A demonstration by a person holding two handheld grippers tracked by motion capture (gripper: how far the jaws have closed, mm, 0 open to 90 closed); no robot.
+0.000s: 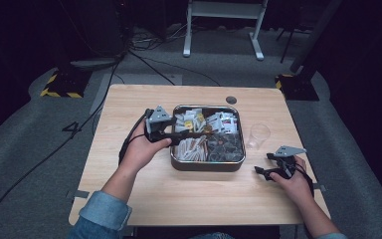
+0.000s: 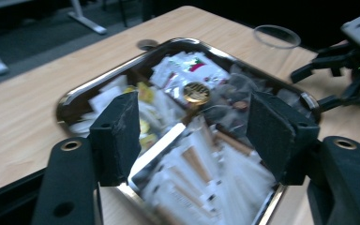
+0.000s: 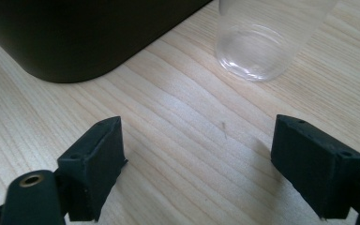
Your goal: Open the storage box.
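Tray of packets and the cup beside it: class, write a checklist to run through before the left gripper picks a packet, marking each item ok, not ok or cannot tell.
1. Left gripper open: ok, jaws wide apart.
2. Left gripper over the tray: ok, above its left side.
3. Nothing held yet: ok, jaws empty.
4. Packets reachable: ok, tray uncovered.
5. Cup upright and empty: ok, right of the tray.
6. Right gripper clear of the tray: ok, open, near the cup.
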